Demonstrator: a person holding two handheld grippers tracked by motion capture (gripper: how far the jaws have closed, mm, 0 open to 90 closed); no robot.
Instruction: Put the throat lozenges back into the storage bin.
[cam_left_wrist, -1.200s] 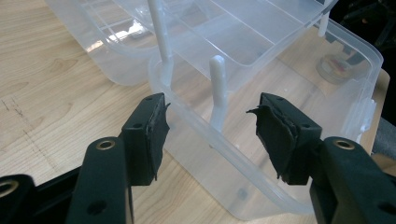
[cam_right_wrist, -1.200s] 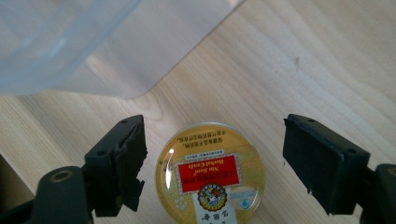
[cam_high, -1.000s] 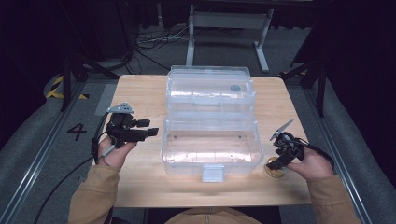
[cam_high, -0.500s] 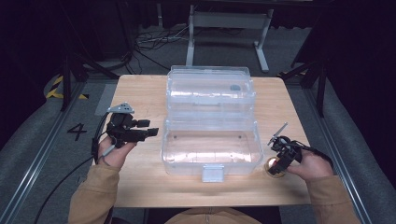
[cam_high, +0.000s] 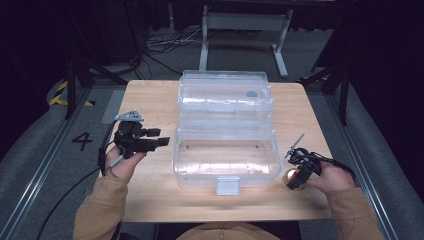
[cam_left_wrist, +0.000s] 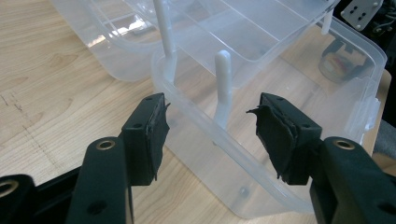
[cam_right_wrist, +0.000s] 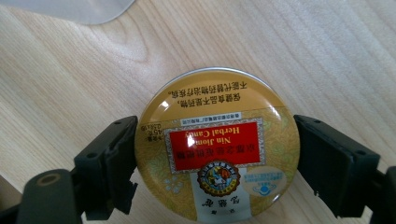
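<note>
Straddling a gold candy tin (cam_right_wrist: 216, 148), right gripper (cam_right_wrist: 215, 163) jaws touched its sides, tin's near edge cut off, left gripper (cam_left_wrist: 210, 128) gaped beside clear box (cam_left_wrist: 261, 154), bare table (cam_right_wrist: 84, 88) around.

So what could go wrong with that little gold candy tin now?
The round candy tin sits between the right gripper jaws, touching its curved rim, so it may slip or pop out when lifted. The clear box wall stands close beside it and could get bumped. The left gripper is open and not steadying the box.

Candy tin (cam_high: 293, 179) on table (cam_high: 150, 100), right of open box (cam_high: 226, 150).
</note>
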